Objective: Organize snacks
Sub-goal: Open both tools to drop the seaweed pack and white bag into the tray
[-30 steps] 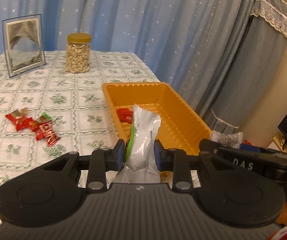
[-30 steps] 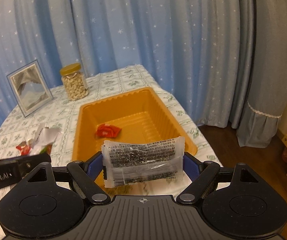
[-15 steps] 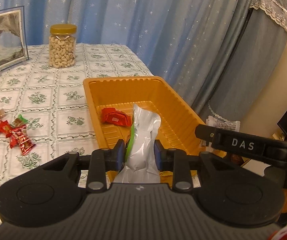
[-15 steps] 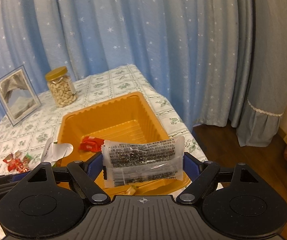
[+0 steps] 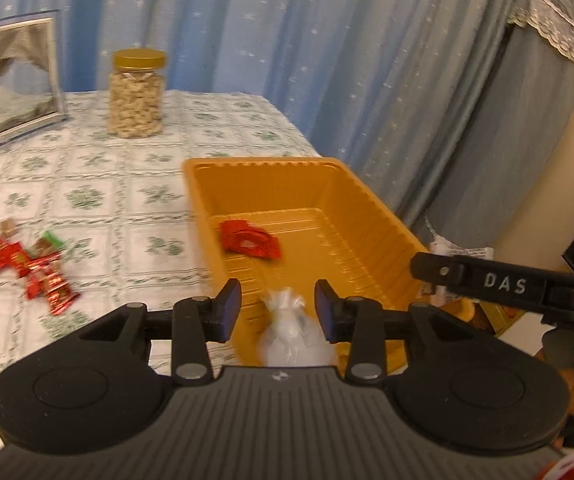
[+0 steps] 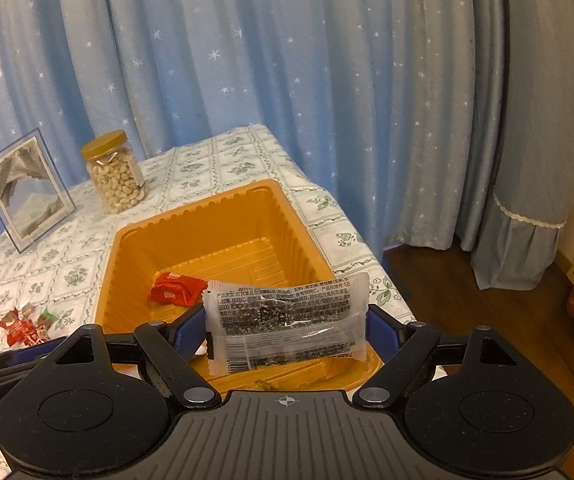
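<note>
Left wrist: left gripper (image 5: 278, 306) opening, white packet (image 5: 293, 336) dropped loose; right gripper (image 6: 285, 326) still clamps black-sesame packet (image 6: 287, 324).

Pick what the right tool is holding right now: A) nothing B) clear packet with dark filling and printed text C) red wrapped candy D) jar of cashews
B: the clear printed packet spans the right tool, pinched at both ends above the orange tray; the red candy lies in the tray.

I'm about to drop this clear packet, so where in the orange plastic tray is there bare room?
The orange plastic tray's far half, beyond the red wrapped candy, is bare. The near left end is crowded: candy, plus a white wrapped snack falling from the opening left gripper.
</note>
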